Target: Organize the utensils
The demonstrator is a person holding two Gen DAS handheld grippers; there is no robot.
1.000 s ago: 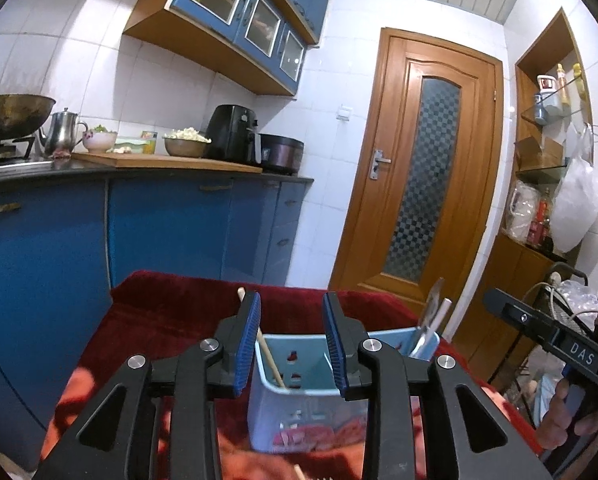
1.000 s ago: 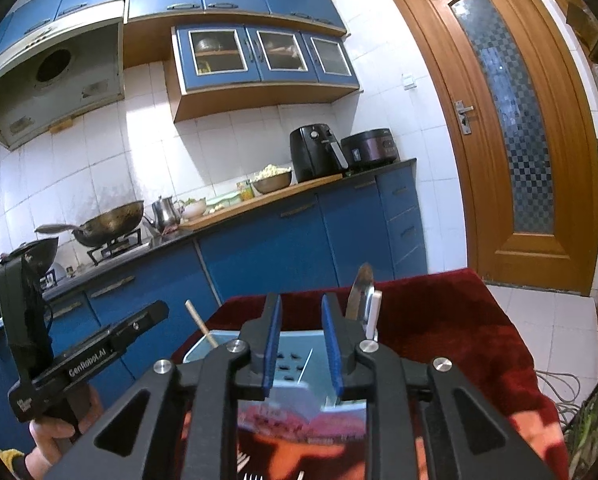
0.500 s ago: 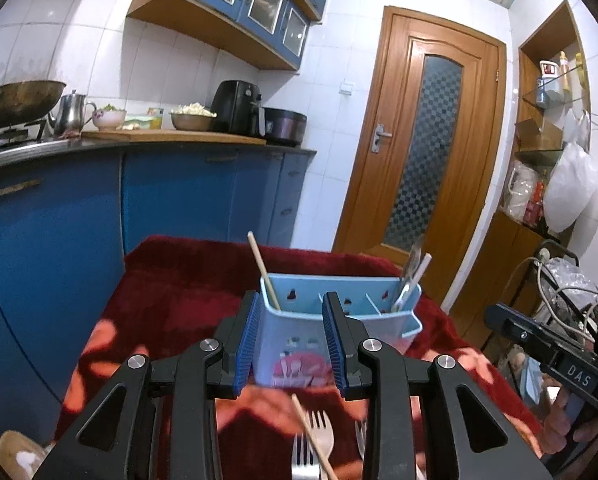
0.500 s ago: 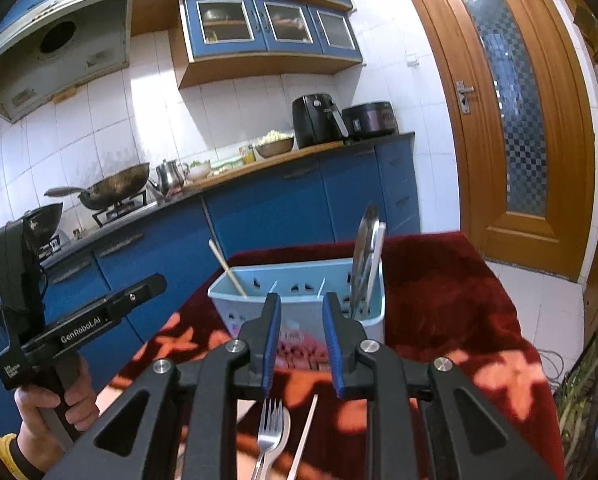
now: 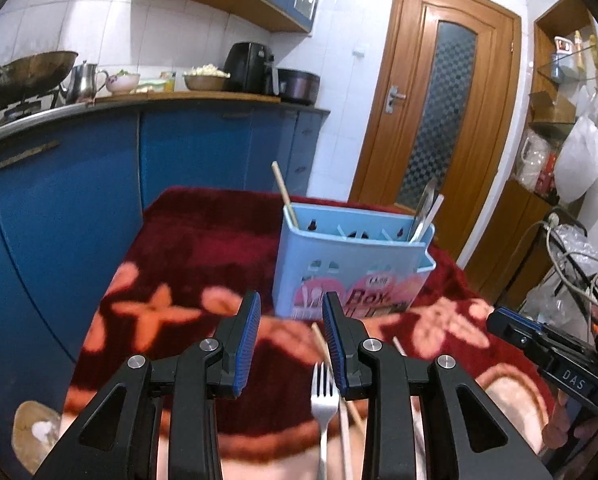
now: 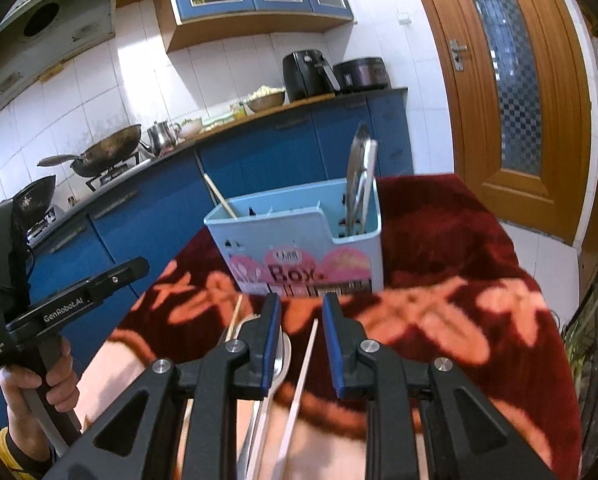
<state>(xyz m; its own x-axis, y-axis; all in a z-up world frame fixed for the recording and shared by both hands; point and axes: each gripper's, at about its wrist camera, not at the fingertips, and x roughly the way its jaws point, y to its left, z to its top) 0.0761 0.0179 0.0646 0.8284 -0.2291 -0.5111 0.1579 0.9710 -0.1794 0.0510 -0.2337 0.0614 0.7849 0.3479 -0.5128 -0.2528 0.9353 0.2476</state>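
Right wrist view shows my right gripper (image 6: 297, 322) parted and empty over a chopstick (image 6: 301, 376) lying close beside a spoon (image 6: 277, 376), so closing carelessly could pinch both together.

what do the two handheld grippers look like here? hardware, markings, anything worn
Both are black frames with silver screws and two fingers faced with ribbed blue pads: left gripper, right gripper. Seen from the side, the left one reads "GenRobot.AI" in white, the right one "DAS". A yellow cuff shows under the left hand.
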